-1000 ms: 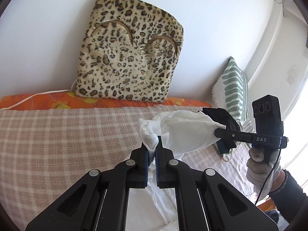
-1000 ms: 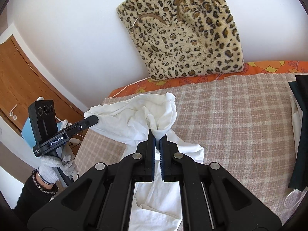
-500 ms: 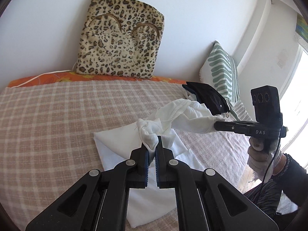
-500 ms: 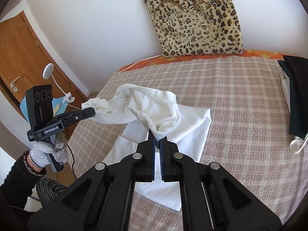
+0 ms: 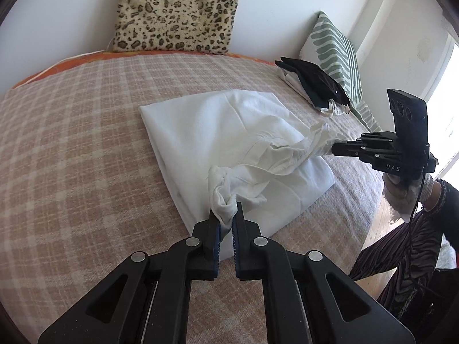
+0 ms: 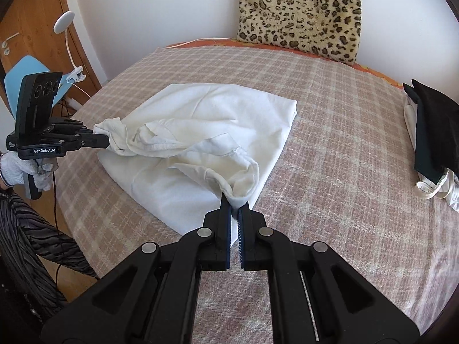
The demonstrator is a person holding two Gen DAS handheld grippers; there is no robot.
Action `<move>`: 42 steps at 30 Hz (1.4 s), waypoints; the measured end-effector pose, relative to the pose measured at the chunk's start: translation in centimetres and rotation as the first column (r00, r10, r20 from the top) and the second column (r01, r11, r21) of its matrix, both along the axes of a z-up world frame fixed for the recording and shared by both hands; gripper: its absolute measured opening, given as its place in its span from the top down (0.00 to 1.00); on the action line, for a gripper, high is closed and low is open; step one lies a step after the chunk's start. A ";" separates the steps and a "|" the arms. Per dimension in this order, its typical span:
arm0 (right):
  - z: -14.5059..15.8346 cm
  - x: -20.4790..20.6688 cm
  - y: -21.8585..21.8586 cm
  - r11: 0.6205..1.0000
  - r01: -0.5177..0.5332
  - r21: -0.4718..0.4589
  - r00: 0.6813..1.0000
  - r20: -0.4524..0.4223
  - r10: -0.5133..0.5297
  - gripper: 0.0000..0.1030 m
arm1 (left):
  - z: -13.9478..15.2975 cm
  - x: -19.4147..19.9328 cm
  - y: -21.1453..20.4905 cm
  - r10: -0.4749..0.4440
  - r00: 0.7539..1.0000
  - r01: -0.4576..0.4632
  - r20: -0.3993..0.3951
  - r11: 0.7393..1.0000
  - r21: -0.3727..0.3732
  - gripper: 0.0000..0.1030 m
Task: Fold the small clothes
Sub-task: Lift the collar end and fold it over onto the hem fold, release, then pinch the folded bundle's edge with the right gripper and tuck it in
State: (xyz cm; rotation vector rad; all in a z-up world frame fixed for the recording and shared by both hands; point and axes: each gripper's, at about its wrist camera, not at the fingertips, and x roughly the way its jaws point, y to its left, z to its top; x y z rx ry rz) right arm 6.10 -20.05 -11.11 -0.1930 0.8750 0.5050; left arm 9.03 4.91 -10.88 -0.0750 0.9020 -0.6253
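I'm mid-fold: my left claw (image 5: 226,218) and right claw (image 6: 234,206) each pinch a bunched corner of the white shirt (image 5: 218,132), which lies on the bed (image 5: 71,143) in front of the leopard cushion (image 5: 178,11). The left jaws are just starting to part (cloth between them). Next, I judge, both corners need laying flat on the lower layer, edges lined up, before I let go.

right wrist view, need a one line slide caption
Both grippers, right and left, pinch a white garment over its folded half on a plaid bedspread.
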 end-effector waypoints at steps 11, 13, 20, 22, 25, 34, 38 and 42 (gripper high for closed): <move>0.1 -3.2 1.9 0.986 -0.100 -0.130 0.989 0.094 0.113 0.84 | 1.0 -2.6 -0.4 -0.042 0.996 0.034 0.080 0.995 0.093 0.88; 0.0 -2.9 2.2 0.986 -0.092 -0.136 0.990 0.092 0.105 0.82 | 1.1 -2.6 -0.6 -0.032 0.996 0.025 0.081 0.996 0.088 0.88; 0.4 -1.3 2.1 0.994 -0.032 -0.105 0.995 0.088 0.041 0.78 | 1.0 -2.3 -1.3 -0.042 0.994 0.031 0.101 0.993 0.110 0.88; 0.3 -0.9 1.8 0.996 -0.014 -0.091 0.997 0.071 0.021 0.76 | 1.0 -2.1 -1.2 -0.043 0.994 0.034 0.096 0.995 0.092 0.88; 0.6 -1.0 1.2 0.998 -0.019 -0.055 0.998 0.055 0.022 0.76 | 1.0 -2.5 -1.4 -0.070 0.990 0.055 0.122 0.991 0.125 0.91; 0.8 0.5 -0.2 0.999 0.014 0.040 1.000 0.013 -0.014 0.55 | 1.0 -2.5 -1.1 -0.068 0.989 0.051 0.133 0.990 0.132 0.93; 0.6 0.0 1.3 0.999 -0.033 0.016 0.999 0.037 0.032 0.74 | 1.0 -2.6 -1.0 -0.071 0.987 0.051 0.143 0.989 0.137 0.93; 1.4 -2.2 2.9 0.994 -0.089 -0.063 0.988 0.118 0.096 0.93 | 1.2 -3.0 -0.7 -0.085 0.985 0.062 0.151 0.987 0.149 0.93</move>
